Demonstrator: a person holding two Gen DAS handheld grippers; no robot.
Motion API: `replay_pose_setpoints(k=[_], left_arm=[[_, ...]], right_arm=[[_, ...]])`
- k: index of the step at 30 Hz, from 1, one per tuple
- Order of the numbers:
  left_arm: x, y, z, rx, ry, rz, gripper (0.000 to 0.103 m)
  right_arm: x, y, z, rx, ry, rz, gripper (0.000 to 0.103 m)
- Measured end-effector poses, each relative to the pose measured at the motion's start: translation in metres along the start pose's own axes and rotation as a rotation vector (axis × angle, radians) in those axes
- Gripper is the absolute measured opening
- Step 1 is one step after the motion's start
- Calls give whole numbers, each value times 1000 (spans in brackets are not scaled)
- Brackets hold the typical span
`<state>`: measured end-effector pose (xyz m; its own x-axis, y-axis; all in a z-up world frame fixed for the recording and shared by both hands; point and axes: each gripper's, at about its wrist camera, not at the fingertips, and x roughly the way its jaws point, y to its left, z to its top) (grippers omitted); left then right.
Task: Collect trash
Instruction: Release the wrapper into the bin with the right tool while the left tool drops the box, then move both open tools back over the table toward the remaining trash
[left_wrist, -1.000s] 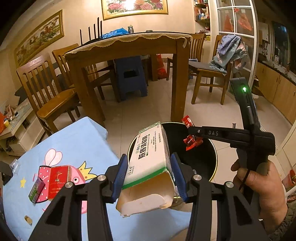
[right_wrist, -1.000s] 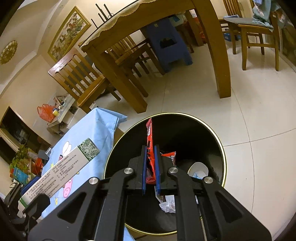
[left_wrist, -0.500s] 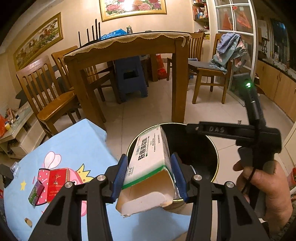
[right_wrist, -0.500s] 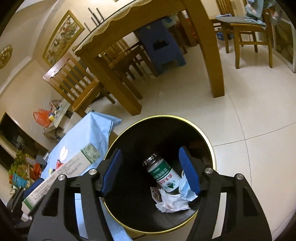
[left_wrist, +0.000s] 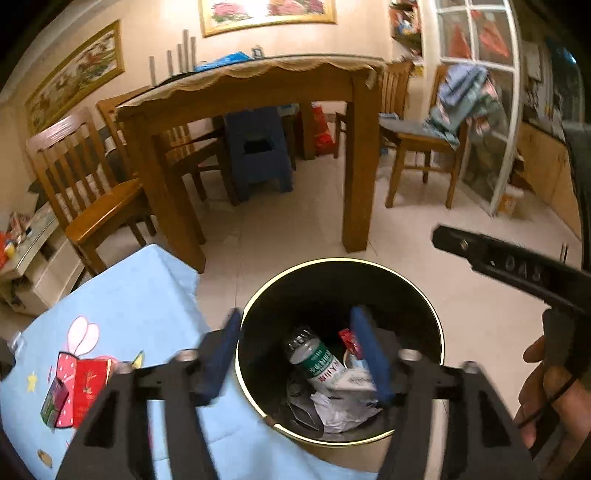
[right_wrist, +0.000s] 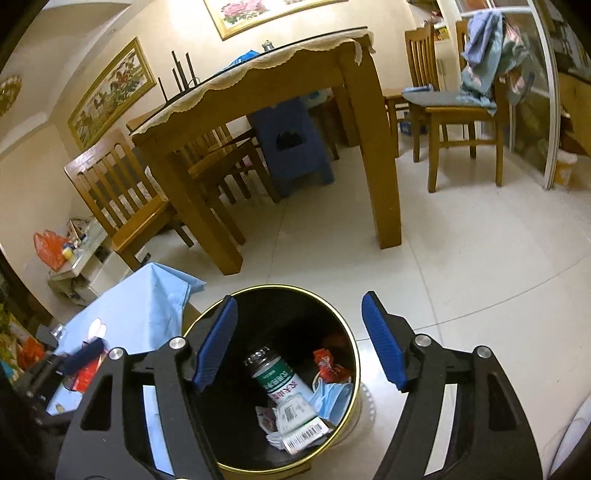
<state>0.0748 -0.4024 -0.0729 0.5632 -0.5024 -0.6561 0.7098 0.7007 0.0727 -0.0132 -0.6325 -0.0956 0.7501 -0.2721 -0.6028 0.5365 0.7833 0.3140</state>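
Both tools have let go since the earlier frames: my left tool (left_wrist: 295, 354) was pinching the long green-and-white carton over the bin and its jaws have just been opening, with nothing between them now; my right tool (right_wrist: 299, 339) carried the red wrapper, and its jaws have also just been opening and stand spread and empty. The carton (right_wrist: 299, 424) now lies inside the black bin (left_wrist: 406, 273) among the other rubbish, by the green-labelled bottle (left_wrist: 314, 362), and the red wrapper (right_wrist: 327, 363) sits toward the bin's far right side next to a blue face mask (right_wrist: 332, 397). From the left wrist view I can see the right tool's body off to the right, held in the person's hand (left_wrist: 554, 398), well clear of the bin's rim. So I judge the drop step finished for these two pieces, and the collecting goes on. To the near left of the bin is the tabletop with its blue cartoon cloth (left_wrist: 129, 295), and on it a red box (left_wrist: 88, 387) with a small green box (left_wrist: 53, 402) just beside it. Next I would swing the left tool back over the cloth, keep it spread, line the pads on either side of the red box, and close gently, since a light carton may slide on cloth.
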Motion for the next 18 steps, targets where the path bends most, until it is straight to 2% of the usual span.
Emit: replay_pose_setpoints(k=[3,6,7,9,12,18], left_arm=[[-11,11,-9,-5,-5,38,70],[-24,26,-22,-30,3,64,74],[-28,31,-27,-34,4,86,76],[-40,46,-38,-43,3,162,90],[-61,68,-51,-63,-14,240,93],[-107,140,-83,-168,-19,379,95]], right_arm=[[-9,17,0,-82,-42,-40,72],[-25,43,-3,-179,-108,-56,90],[-31,52,-5,-212,-130,-63,92],[-38,71,-11,-277,-153,-54,93],[-42,96,-23,-337,-143,-31,94],[-66,162,-55,-409,-130,-6,95]])
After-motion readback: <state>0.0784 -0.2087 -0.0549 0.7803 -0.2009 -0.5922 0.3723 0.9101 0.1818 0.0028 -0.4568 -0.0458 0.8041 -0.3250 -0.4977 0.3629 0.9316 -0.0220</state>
